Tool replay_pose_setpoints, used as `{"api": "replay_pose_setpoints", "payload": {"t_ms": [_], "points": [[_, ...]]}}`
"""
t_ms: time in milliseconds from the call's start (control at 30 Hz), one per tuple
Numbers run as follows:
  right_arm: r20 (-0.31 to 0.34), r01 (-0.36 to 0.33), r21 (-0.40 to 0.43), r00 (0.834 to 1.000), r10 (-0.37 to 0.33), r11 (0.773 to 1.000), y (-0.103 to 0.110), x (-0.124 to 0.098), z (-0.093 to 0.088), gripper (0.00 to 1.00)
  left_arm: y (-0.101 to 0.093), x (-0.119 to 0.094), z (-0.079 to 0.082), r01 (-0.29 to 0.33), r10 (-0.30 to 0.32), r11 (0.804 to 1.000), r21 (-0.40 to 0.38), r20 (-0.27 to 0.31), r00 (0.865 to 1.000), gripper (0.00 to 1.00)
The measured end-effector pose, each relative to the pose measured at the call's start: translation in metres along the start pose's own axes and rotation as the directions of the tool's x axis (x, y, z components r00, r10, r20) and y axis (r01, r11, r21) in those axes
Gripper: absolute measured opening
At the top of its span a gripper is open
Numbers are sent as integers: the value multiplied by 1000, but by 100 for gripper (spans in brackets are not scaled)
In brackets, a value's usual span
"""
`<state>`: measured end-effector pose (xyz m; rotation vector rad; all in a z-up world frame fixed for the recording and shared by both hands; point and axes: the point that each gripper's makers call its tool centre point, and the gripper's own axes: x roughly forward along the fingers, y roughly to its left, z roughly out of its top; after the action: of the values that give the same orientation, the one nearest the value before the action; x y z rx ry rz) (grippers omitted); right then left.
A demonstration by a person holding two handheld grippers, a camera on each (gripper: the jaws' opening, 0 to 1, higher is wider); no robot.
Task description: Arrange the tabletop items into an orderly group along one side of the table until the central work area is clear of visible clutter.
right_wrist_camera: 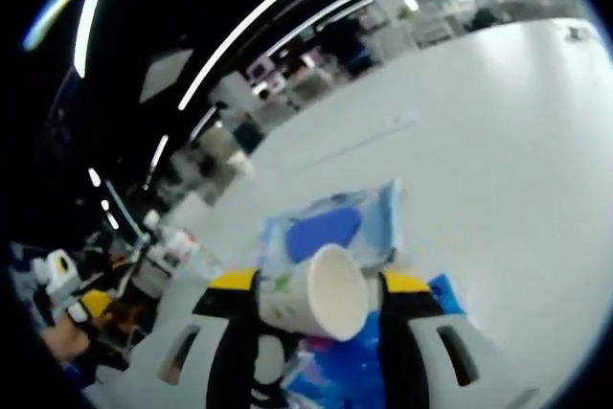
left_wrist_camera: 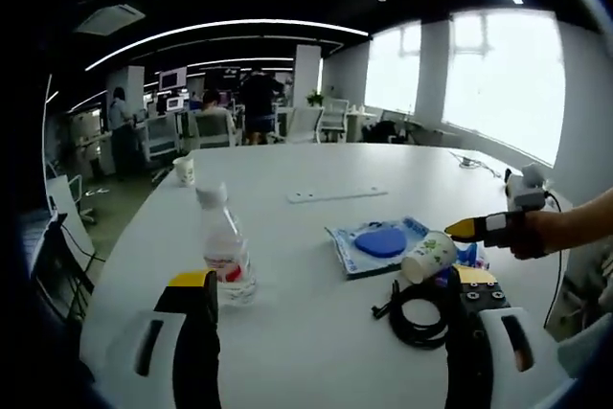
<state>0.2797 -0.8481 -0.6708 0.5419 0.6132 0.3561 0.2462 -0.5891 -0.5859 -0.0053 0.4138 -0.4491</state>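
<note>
Your right claw (right_wrist_camera: 311,299) is clamped on one paper cup (right_wrist_camera: 316,294), a jaw pressed to each side, the cup tipped so its open mouth faces the camera. It is white with small coloured marks on its wall. Just beyond that claw lies one clear pouch (right_wrist_camera: 330,222) holding a blue pad. Your left claw (left_wrist_camera: 330,308) stands wide apart and holds nothing, with bare surface (left_wrist_camera: 316,332) between its jaws. One water bottle (left_wrist_camera: 226,254), clear with a red label and white cap, stands upright just ahead of its left jaw. One black coiled cable (left_wrist_camera: 420,311) lies just beside its right jaw. Ahead and to the right, you see your right claw (left_wrist_camera: 460,233) with the cup (left_wrist_camera: 427,256) above the pouch (left_wrist_camera: 375,241). Farther ahead lies one flat white strip (left_wrist_camera: 337,194), and one more cup (left_wrist_camera: 184,170) stands near the far left edge.
</note>
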Motion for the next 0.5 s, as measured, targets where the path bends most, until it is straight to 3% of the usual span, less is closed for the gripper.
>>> {"api": "replay_pose_setpoints", "payload": {"t_ms": [200, 500], "points": [[-40, -35, 14, 999, 36, 999, 5, 4, -7, 43, 7, -10, 0, 0, 0, 1000, 9, 5, 1000, 99], [-60, -106, 113, 992, 113, 988, 17, 10, -10, 34, 27, -36, -20, -13, 13, 1000, 15, -38, 999, 99]]}}
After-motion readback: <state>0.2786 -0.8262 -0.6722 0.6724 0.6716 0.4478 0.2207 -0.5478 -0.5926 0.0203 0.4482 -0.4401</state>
